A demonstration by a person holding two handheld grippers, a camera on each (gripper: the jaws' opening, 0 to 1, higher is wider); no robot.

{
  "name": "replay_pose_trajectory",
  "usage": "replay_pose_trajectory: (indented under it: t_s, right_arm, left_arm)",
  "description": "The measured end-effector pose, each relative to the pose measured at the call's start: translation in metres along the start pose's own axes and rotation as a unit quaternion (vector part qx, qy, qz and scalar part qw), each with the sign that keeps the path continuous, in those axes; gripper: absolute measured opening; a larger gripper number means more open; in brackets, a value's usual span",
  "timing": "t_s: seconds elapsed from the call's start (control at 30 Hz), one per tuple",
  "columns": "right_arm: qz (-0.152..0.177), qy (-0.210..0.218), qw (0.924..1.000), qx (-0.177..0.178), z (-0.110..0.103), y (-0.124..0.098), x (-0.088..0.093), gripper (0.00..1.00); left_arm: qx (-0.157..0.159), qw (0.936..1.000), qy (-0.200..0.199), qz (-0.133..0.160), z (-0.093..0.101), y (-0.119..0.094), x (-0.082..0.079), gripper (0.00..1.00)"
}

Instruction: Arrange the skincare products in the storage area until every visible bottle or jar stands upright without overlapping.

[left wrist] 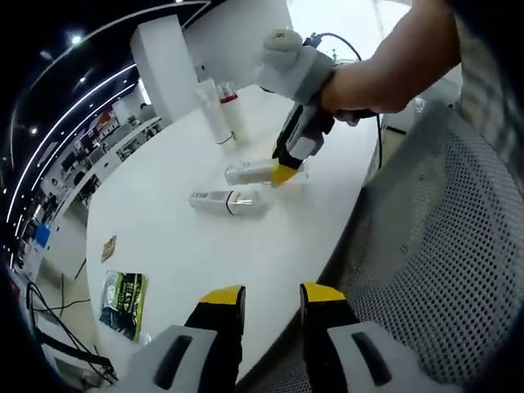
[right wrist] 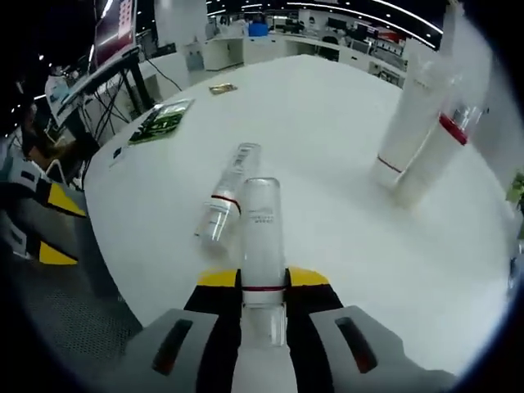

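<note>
A clear bottle (right wrist: 262,229) lies on its side on the white table (right wrist: 344,237), and my right gripper (right wrist: 262,280) is shut on its near end. From the left gripper view the same bottle (left wrist: 250,173) lies flat under my right gripper (left wrist: 286,173), which a hand holds. A second clear bottle (right wrist: 226,201) with a red band lies beside it, also on its side (left wrist: 228,201). Two tall white bottles (right wrist: 422,131) stand upright and lean close together at the far side (left wrist: 223,110). My left gripper (left wrist: 272,296) hangs open off the table's near edge, holding nothing.
A green packet (left wrist: 123,299) and a small card (left wrist: 108,247) lie near the table's left end. A perforated chair back (left wrist: 442,246) stands against the table's right edge. A white block (left wrist: 168,65) rises behind the upright bottles. My left gripper's jaws (right wrist: 45,225) show at the left.
</note>
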State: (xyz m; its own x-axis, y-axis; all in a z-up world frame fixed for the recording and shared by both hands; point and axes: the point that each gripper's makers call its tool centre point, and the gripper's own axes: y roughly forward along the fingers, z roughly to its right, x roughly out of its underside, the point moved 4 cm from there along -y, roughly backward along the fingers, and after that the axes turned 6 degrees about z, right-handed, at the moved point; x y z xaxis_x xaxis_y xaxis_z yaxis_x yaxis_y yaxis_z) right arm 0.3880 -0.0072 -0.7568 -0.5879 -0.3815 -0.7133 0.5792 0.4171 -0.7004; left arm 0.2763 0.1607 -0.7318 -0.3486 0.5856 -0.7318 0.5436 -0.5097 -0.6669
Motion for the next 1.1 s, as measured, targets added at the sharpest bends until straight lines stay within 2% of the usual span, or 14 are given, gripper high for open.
replay_pose_trajectory:
  t_s: [0.17,0.23,0.4,0.5,0.6,0.63,0.7,0.77,0.83,0.87,0.97,1.03,1.07,1.1]
  right_arm:
    - [0.034,-0.012,0.9993,-0.014,-0.015,-0.012,-0.012,0.17]
    - [0.056,-0.024,0.9978,-0.027,-0.024,-0.018,-0.021,0.17]
    - [0.103,-0.005,0.9926,-0.064,-0.047,-0.037,-0.038,0.17]
    - [0.118,-0.006,0.9901,-0.075,-0.056,-0.045,-0.042,0.17]
    - [0.128,-0.017,0.9876,-0.089,-0.064,-0.049,-0.044,0.17]
    - [0.131,-0.019,0.9866,-0.095,-0.066,-0.052,-0.045,0.17]
    - [0.137,-0.018,0.9847,-0.105,-0.07,-0.055,-0.048,0.17]
    - [0.144,-0.024,0.9825,-0.115,-0.074,-0.058,-0.052,0.17]
    - [0.147,-0.046,0.9798,-0.127,-0.079,-0.06,-0.056,0.17]
    - [0.145,-0.056,0.9791,-0.131,-0.081,-0.06,-0.058,0.17]
    - [0.133,-0.094,0.9748,-0.152,-0.092,-0.057,-0.06,0.17]
    - [0.122,-0.121,0.9697,-0.174,-0.1,-0.054,-0.059,0.17]
    - [0.113,-0.133,0.9686,-0.177,-0.102,-0.051,-0.059,0.17]
    - [0.106,-0.139,0.9668,-0.186,-0.105,-0.05,-0.059,0.17]
  left_arm:
    - [-0.011,0.9987,-0.039,0.029,-0.008,-0.004,-0.006,0.27]
    - [-0.008,0.9988,-0.042,0.025,-0.009,-0.004,-0.005,0.27]
    - [0.014,0.9948,-0.091,0.043,-0.009,-0.006,-0.009,0.27]
    - [0.024,0.9873,-0.141,0.069,-0.014,-0.009,-0.017,0.27]
    - [0.041,0.9711,-0.206,0.114,-0.022,-0.017,-0.028,0.29]
    - [0.053,0.963,-0.231,0.129,-0.025,-0.018,-0.032,0.3]
    - [0.054,0.9535,-0.251,0.157,-0.033,-0.022,-0.038,0.31]
    - [0.053,0.9473,-0.26,0.18,-0.04,-0.024,-0.041,0.34]
    - [0.065,0.9367,-0.293,0.18,-0.046,-0.02,-0.038,0.37]
    - [0.068,0.9345,-0.302,0.175,-0.047,-0.019,-0.036,0.37]
    - [0.066,0.9356,-0.303,0.169,-0.051,-0.013,-0.031,0.37]
    - [0.082,0.9293,-0.317,0.171,-0.05,-0.012,-0.03,0.37]
    - [0.091,0.9239,-0.331,0.169,-0.049,-0.012,-0.028,0.37]
    - [0.092,0.9231,-0.335,0.165,-0.049,-0.012,-0.027,0.37]
